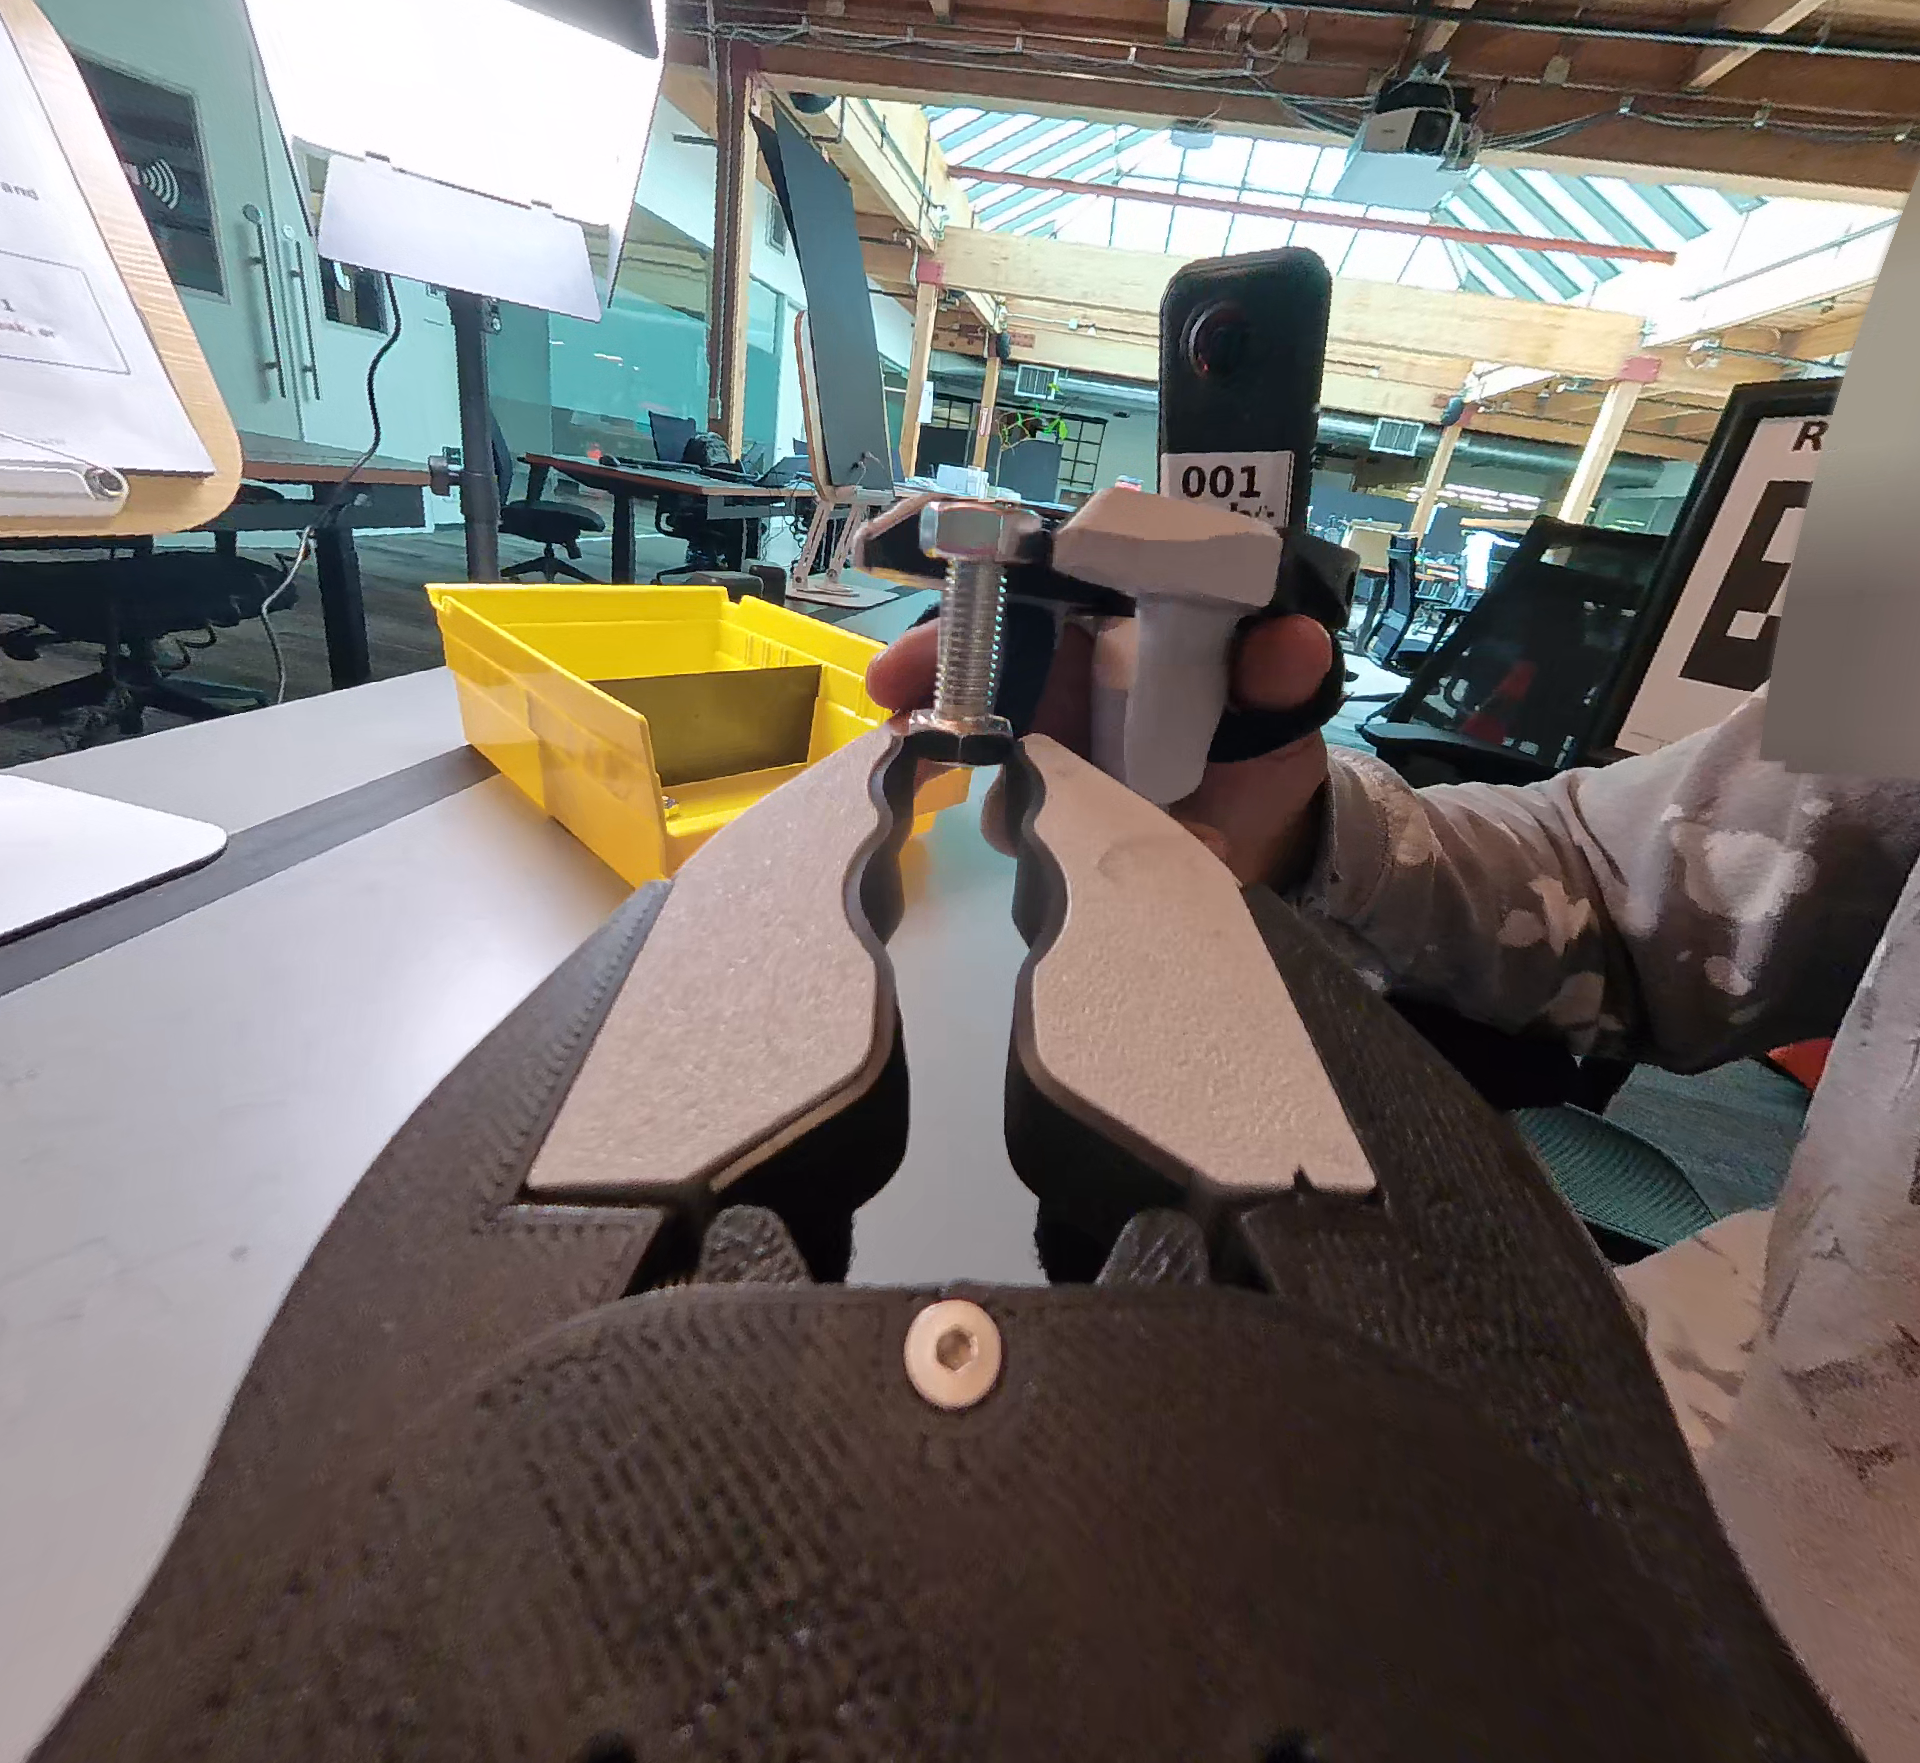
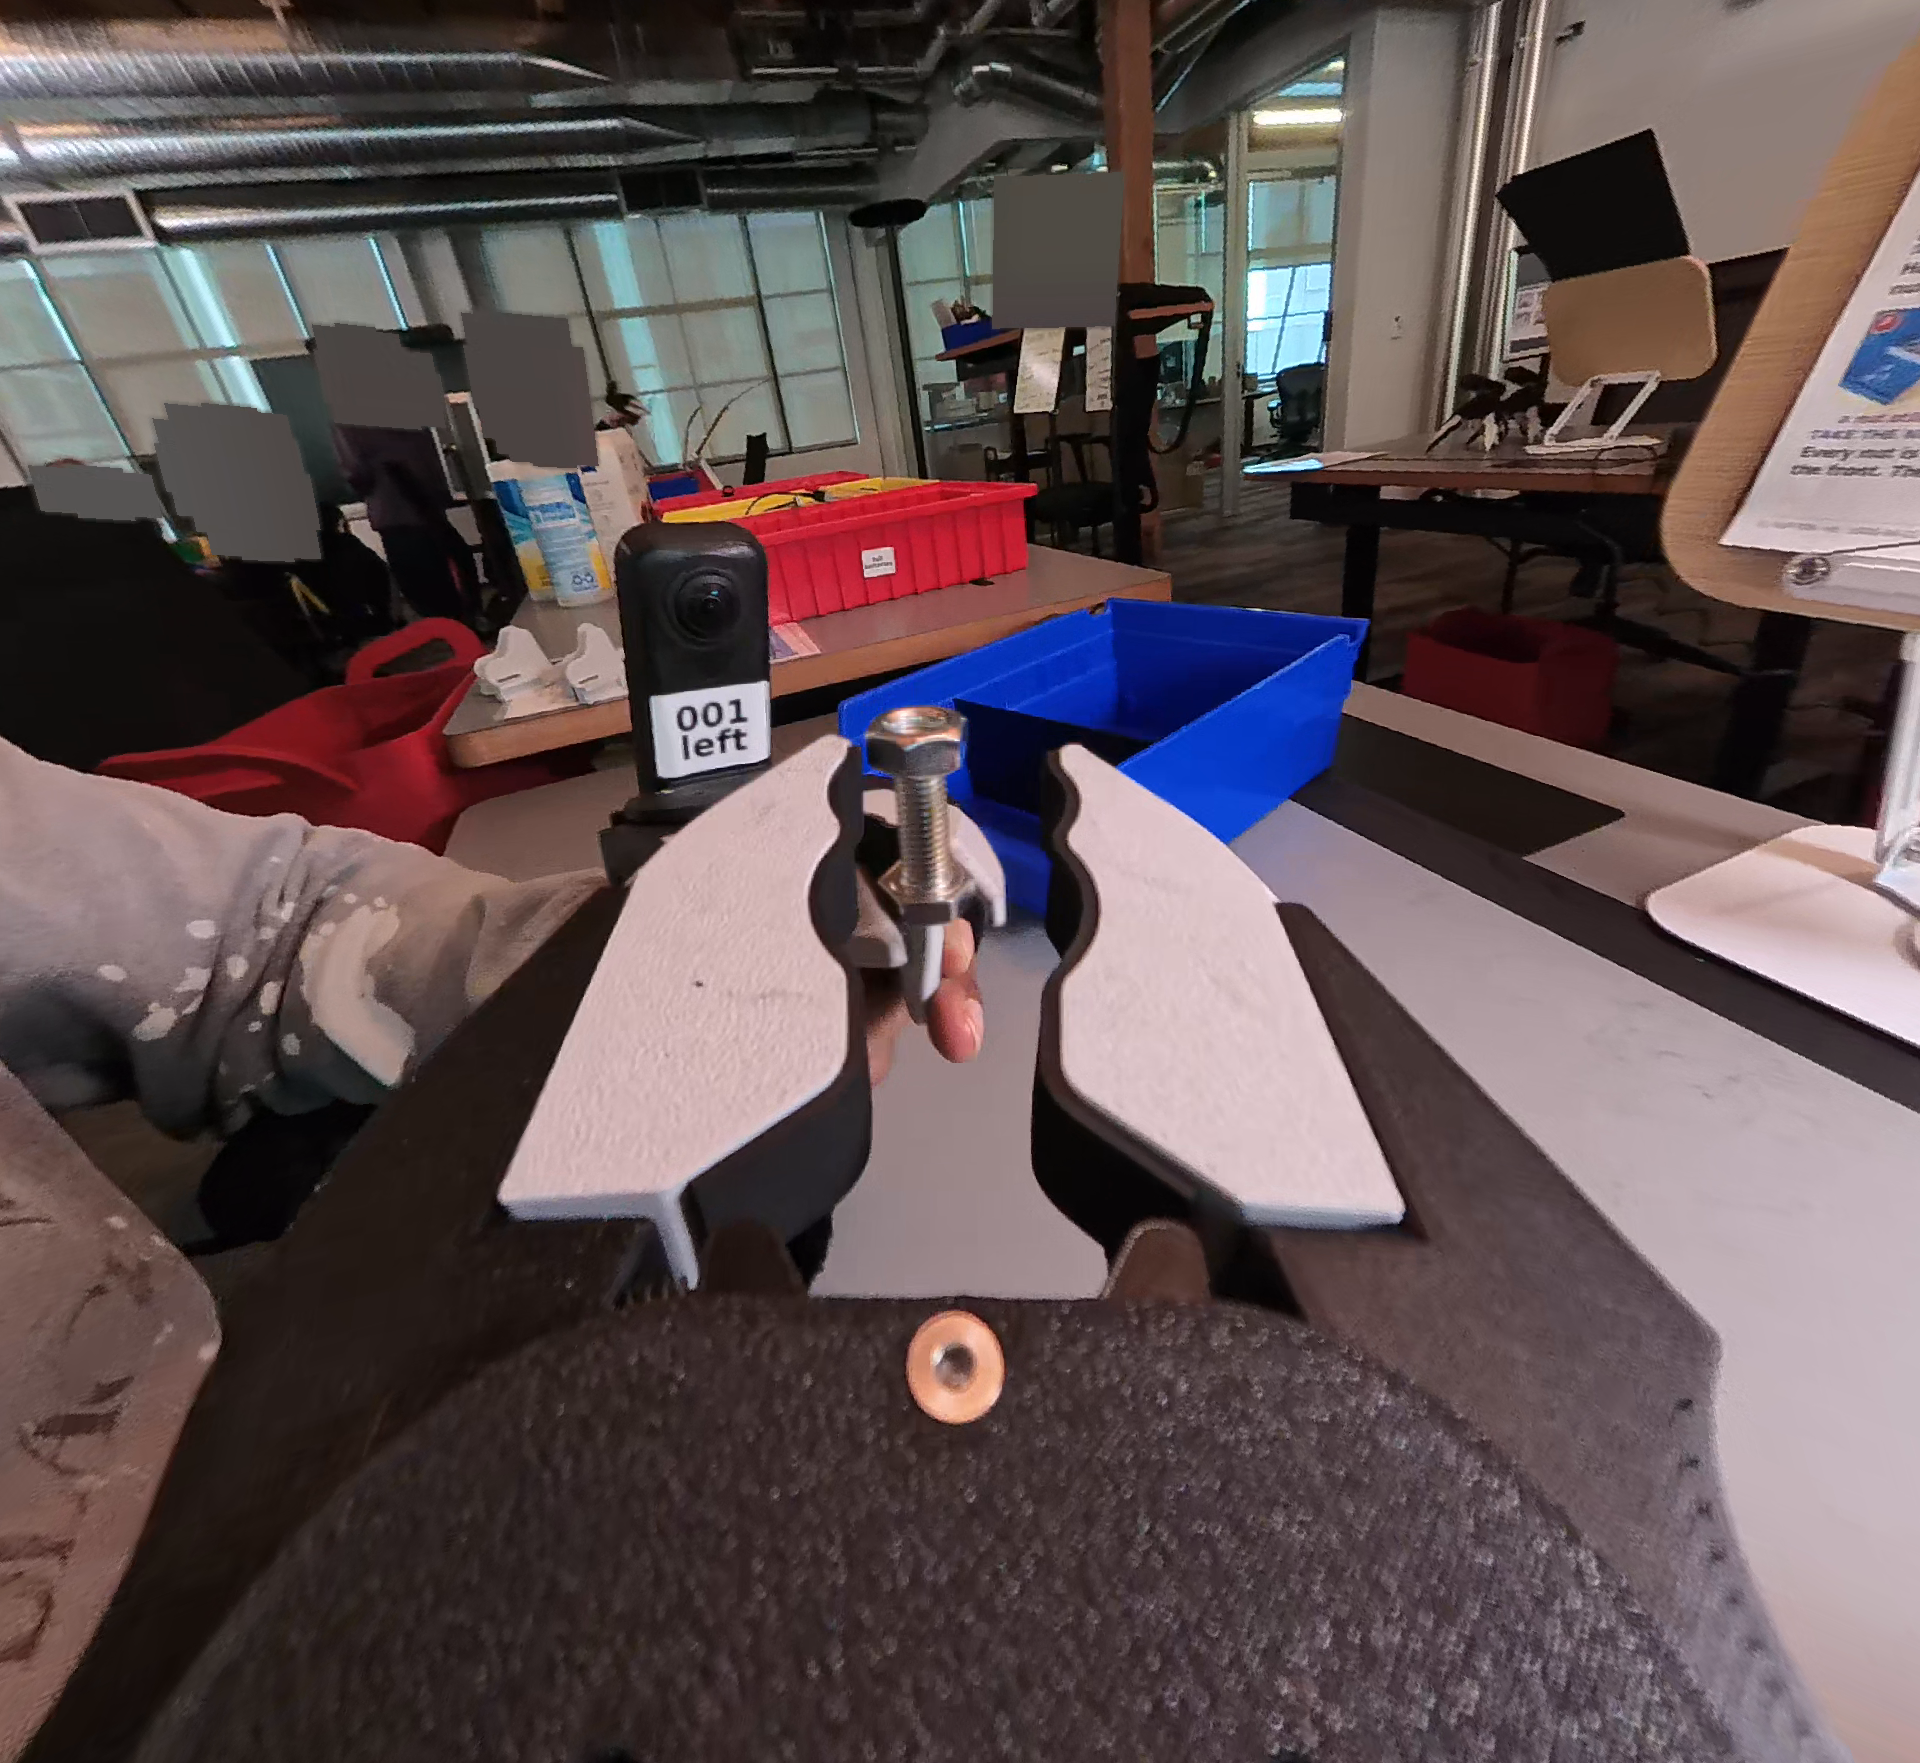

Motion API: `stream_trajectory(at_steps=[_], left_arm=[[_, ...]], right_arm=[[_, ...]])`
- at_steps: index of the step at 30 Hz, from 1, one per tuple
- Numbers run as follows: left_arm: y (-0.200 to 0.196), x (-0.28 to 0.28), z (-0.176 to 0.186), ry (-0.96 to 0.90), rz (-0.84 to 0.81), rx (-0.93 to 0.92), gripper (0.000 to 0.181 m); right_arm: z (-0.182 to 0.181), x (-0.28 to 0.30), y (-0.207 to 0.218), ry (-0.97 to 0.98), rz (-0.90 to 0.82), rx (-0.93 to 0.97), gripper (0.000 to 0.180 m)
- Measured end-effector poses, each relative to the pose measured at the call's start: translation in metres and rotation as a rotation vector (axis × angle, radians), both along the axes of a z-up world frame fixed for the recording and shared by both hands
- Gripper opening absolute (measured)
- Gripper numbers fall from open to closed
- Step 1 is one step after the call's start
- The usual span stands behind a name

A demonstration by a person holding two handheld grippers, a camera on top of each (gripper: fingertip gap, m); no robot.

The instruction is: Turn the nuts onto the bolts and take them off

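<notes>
The bolt (image 1: 968, 617) was hanging head-up in mid-air between my two grippers, above the grey table (image 1: 208, 1038). Its hex head sat at the top and the threaded shank ran straight down to a nut (image 1: 956, 734) sitting near the lower end of the thread.

My left gripper (image 1: 954, 757) was clamped on that nut, fingertips pinched in from both sides right at the tips. In the left wrist view, the right gripper (image 1: 940, 541) came in from the right with its fingers level with the bolt head and looked closed around it. In the right wrist view though, the right gripper (image 2: 951, 768) looked pretty wide, with the bolt (image 2: 920, 804) nearer its left finger and a clear gap on the right side, so honestly I couldn't tell if it was gripping the head or just sitting around it.

Behind the bolt on the left-camera side sat a yellow bin (image 1: 582, 674) on the table, with a small bit of hardware near its front corner. On the other side was a blue bin (image 2: 1195, 705). A red crate (image 2: 883, 550) sat on a table further back.
</notes>
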State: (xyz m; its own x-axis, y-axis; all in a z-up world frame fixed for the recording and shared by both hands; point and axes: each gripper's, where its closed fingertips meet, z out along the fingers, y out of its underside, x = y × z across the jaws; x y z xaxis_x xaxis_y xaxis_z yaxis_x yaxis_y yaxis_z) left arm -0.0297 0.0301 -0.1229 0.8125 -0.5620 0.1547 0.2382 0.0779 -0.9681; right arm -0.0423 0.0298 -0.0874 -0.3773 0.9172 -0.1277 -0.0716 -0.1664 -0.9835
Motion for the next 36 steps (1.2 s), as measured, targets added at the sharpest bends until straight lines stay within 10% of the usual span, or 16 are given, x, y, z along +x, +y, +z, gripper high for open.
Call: stream_trajectory(at_steps=[36], left_arm=[[-0.002,-0.001,0.004,-0.012,-0.01,0.014,0.018]], right_arm=[[0.004,0.007,0.01,0.035,0.005,-0.015,0.025]])
